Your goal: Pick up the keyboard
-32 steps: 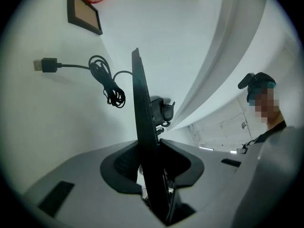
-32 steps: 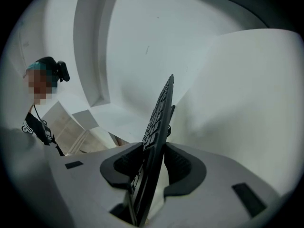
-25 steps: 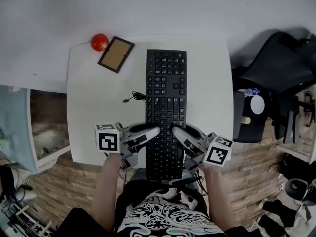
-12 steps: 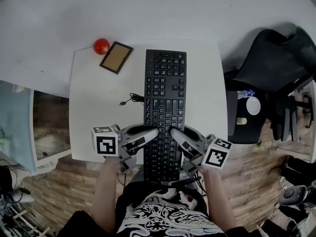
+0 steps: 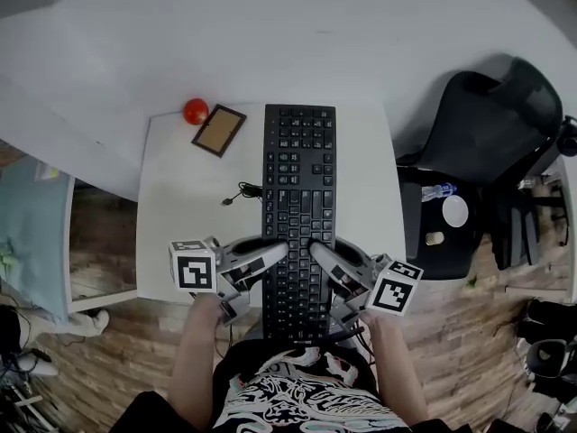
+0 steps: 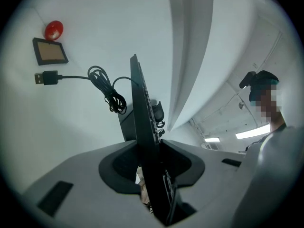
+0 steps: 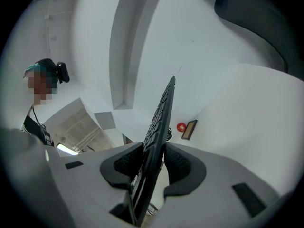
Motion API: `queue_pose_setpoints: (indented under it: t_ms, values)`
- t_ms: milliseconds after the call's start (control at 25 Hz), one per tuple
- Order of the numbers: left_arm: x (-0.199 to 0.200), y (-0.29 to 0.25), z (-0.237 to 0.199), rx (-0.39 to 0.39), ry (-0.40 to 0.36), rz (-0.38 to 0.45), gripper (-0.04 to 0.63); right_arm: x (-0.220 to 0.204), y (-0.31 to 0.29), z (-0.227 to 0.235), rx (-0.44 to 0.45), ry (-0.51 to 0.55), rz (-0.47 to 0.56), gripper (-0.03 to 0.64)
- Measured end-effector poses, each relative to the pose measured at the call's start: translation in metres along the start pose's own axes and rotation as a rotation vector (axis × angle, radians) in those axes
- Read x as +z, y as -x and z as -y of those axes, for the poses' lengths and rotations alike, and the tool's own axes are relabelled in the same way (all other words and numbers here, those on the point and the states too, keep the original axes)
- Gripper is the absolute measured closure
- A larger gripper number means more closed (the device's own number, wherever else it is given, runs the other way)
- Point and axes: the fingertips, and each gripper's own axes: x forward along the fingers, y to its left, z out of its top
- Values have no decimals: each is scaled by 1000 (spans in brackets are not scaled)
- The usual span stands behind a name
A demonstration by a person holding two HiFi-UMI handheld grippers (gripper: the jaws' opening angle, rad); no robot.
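Your left tongs [image 5: 280,248] are easing open, yet their pads touch the black keyboard [image 5: 298,179] at its near left edge. Your right tongs [image 5: 316,247] are clamped on the near right edge. The keyboard runs from near edge to far edge over the middle of the white worktop [image 5: 180,215], seemingly lifted clear. Its USB cable [image 5: 237,193] trails left.

White table [image 5: 180,197], black office chair [image 5: 491,120], wooden floor [image 5: 451,332].
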Motion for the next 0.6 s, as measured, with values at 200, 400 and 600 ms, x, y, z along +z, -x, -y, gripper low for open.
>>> queue_pose_setpoints:
  t_ms: [200,400,600]
  values:
    - [0,0,-5,-35,-10,40,474,-1,-1,2,22,32,14,460]
    - [0,-1,-8,-38,-34,59,475,-1,-1,7,18,44,12,460]
    - [-1,-2,-10,-36,-28,70,475,-3,-1,9,13,31,11,462]
